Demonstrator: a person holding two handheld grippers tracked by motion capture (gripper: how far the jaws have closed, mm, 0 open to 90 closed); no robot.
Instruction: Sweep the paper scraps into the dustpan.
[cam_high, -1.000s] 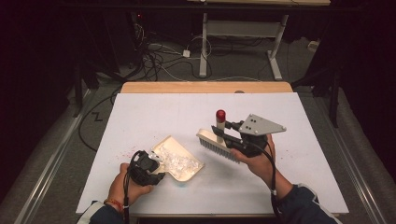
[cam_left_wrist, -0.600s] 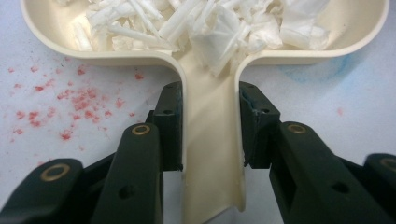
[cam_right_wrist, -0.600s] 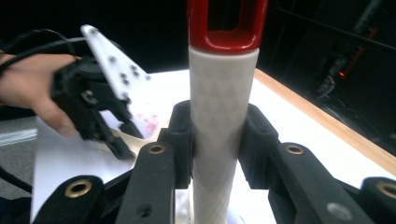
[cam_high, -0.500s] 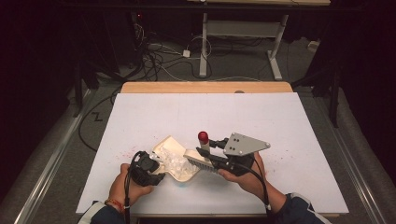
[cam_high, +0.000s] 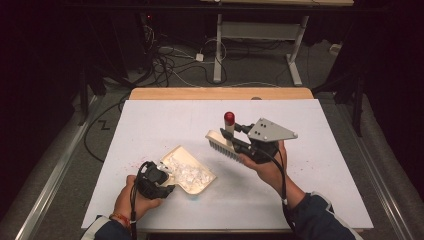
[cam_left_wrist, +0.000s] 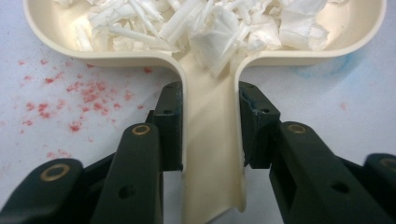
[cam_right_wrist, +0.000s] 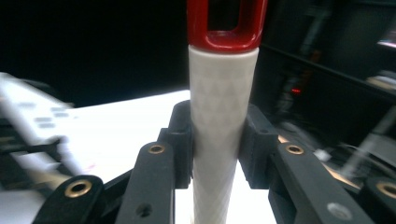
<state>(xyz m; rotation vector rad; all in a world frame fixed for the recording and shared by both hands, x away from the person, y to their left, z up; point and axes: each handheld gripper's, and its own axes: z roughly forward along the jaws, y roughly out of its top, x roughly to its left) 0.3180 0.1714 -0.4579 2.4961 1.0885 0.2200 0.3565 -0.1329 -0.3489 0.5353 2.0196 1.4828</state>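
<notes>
Left gripper clamps the dustpan handle (paper scraps inside) — right gripper, farther right, grips the brush handle.

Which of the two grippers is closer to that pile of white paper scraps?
Left. The left gripper clamps the cream plastic dustpan's handle beside the white paper scraps; the right gripper holds the brush farther off.

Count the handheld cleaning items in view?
2. Dustpan with white scraps, low left on the table, handle in the left tool. Brush, raised right of it, in the right tool.
</notes>
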